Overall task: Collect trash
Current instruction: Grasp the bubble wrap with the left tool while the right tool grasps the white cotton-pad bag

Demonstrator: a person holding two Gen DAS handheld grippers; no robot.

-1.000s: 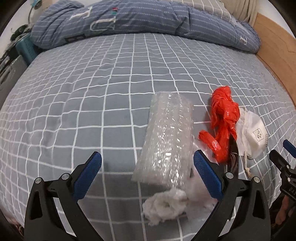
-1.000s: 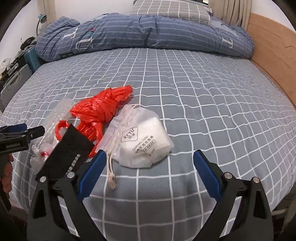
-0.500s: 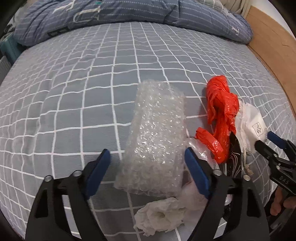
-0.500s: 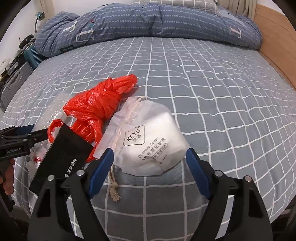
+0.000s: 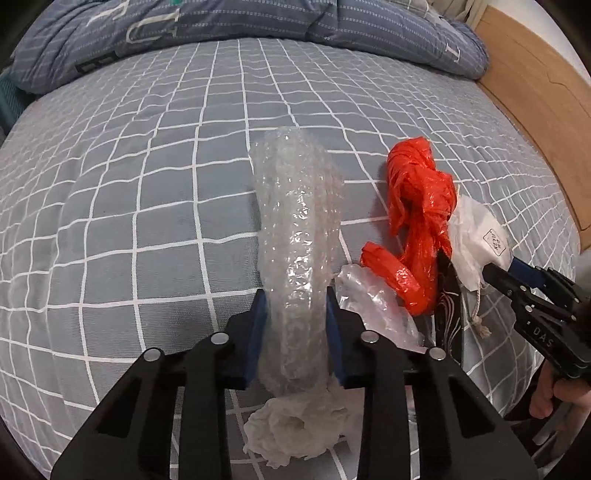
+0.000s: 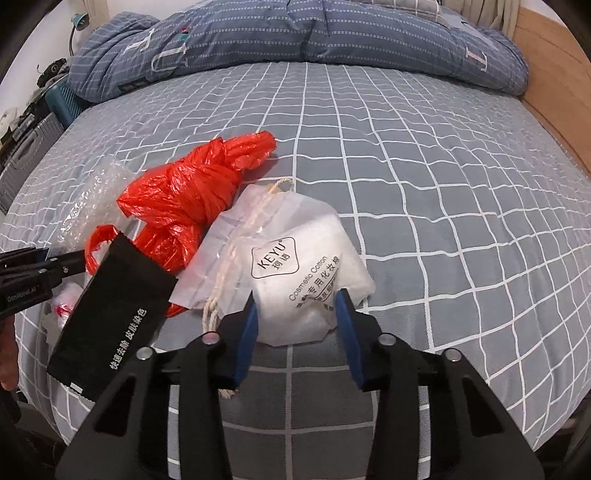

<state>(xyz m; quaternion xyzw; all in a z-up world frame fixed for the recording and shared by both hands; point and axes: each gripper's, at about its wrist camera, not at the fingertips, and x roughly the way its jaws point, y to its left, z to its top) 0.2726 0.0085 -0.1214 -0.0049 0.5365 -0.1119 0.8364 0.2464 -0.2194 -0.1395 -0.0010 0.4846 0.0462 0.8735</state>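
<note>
Both jaws closing: bubble wrap (image 5: 295, 236) between left, cotton-pad bag (image 6: 299, 273) between right.

Each hand-held gripper (image 5: 293, 306) (image 6: 295, 306) has black skeletal arms, silver rivets, blue pads and small white lettering.

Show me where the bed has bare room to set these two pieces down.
Bare sheet left of the bubble wrap, and right of the cotton pad bag up to the duvet. Crowded between: red bag, black sachet, tissue.
</note>
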